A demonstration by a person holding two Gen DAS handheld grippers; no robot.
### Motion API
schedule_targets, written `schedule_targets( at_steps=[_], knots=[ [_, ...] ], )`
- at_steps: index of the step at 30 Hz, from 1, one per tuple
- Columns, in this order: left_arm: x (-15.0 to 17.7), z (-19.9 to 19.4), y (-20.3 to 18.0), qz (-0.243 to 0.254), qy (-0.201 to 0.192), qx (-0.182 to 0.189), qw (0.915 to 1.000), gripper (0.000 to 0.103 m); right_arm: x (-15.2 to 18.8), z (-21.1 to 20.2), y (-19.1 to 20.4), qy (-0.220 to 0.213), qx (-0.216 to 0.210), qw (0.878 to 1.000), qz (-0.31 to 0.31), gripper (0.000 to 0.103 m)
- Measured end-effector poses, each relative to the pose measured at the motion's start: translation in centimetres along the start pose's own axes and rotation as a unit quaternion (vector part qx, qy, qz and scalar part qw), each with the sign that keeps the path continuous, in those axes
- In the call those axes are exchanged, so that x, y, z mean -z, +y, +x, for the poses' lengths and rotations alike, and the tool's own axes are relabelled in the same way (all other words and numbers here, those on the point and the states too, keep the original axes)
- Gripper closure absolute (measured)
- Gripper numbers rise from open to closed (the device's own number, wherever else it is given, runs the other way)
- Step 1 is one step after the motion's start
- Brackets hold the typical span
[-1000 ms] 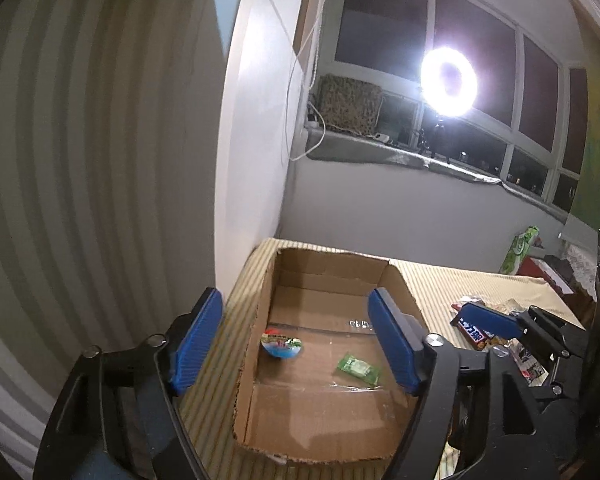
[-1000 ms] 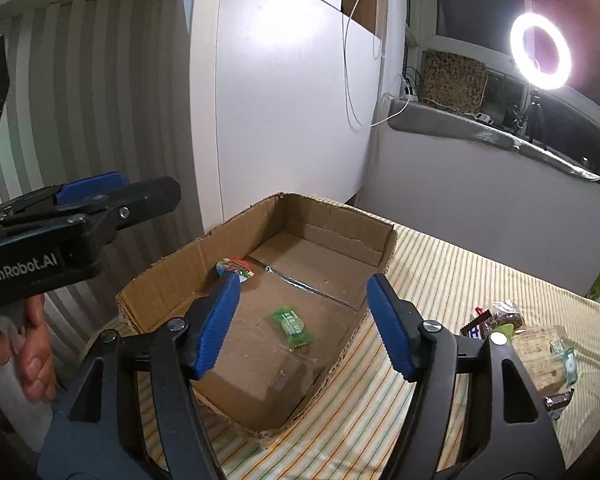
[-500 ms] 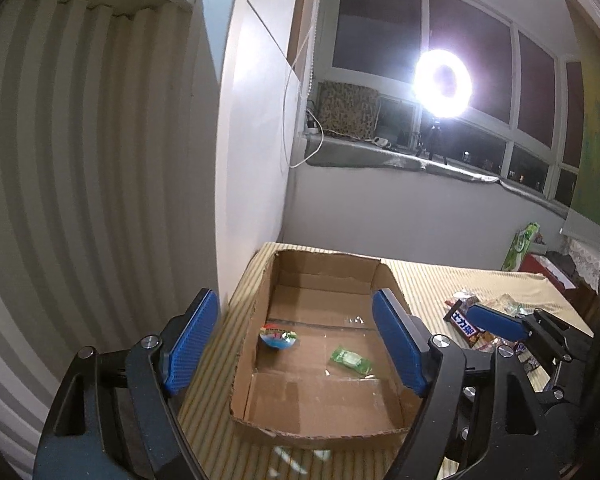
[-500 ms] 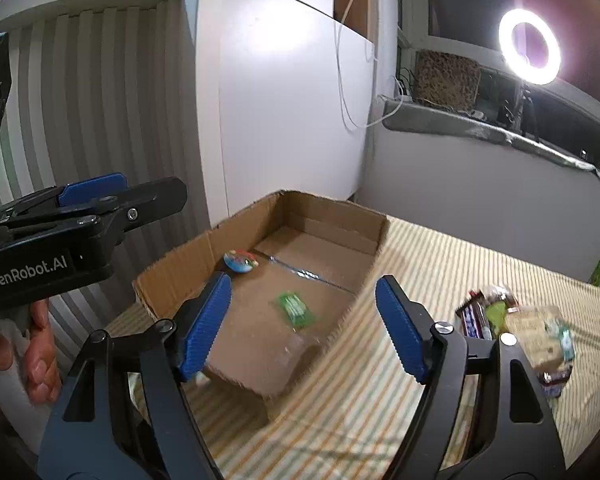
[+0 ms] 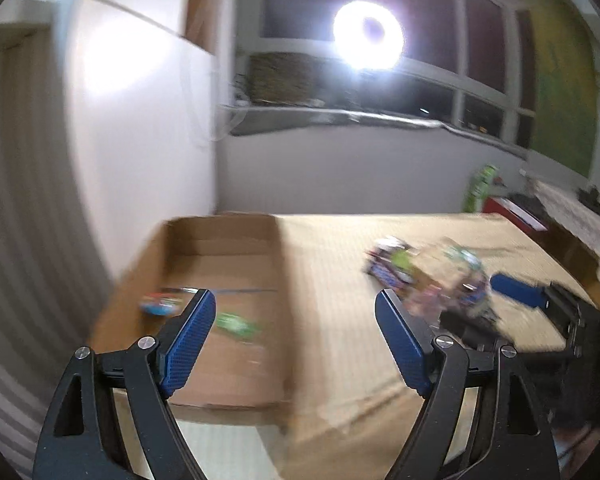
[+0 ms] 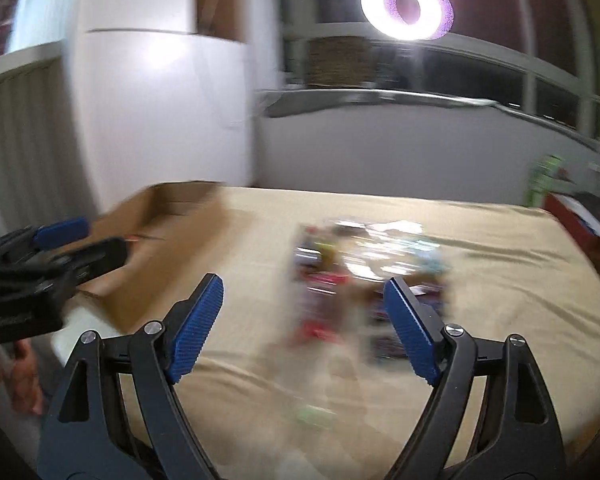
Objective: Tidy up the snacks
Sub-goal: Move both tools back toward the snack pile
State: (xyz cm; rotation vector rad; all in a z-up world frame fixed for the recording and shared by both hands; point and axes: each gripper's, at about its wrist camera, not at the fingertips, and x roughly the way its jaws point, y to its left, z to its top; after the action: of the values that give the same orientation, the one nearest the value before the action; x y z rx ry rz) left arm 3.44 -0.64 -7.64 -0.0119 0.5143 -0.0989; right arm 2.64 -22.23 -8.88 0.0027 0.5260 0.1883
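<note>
Nearest us, our right claw (image 6: 302,320) is opening and our left claw (image 5: 290,338) gapes, both empty, above the tabletop (image 6: 500,248), the blurred snacks (image 6: 364,264) beyond and the cardboard box (image 5: 220,240) far left.

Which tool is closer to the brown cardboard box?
Left. The left tool hangs over the brown cardboard box's near right corner, one finger above its floor. The right tool, jaws opening and empty, aims at the snack pile, box off to its left.
</note>
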Motion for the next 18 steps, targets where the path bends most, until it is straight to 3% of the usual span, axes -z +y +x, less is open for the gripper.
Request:
schedule_targets(
  at_steps=[3, 5, 12, 18],
  knots=[
    [0.9, 0.8, -2.5, 0.020, 0.020, 0.039, 0.9989, 0.021, 1.0, -0.7, -4.2, 0.017, 0.050, 0.998, 0.027, 0.017],
    [1.3, 1.0, -3.6, 0.030, 0.028, 0.053, 0.9978, 0.021, 1.4, -1.1, -5.4, 0.020, 0.060, 0.997, 0.033, 0.018],
    [2.1, 1.5, -5.5, 0.042, 0.047, 0.075, 0.9951, 0.021, 1.6, -1.3, -4.7, 0.018, 0.043, 0.999, 0.020, 0.018],
    [4.2, 1.8, -8.3, 0.061, 0.060, 0.117, 0.9895, 0.021, 4.2, 0.5, -5.4, 0.044, 0.029, 0.998, 0.028, 0.018]
  ],
)
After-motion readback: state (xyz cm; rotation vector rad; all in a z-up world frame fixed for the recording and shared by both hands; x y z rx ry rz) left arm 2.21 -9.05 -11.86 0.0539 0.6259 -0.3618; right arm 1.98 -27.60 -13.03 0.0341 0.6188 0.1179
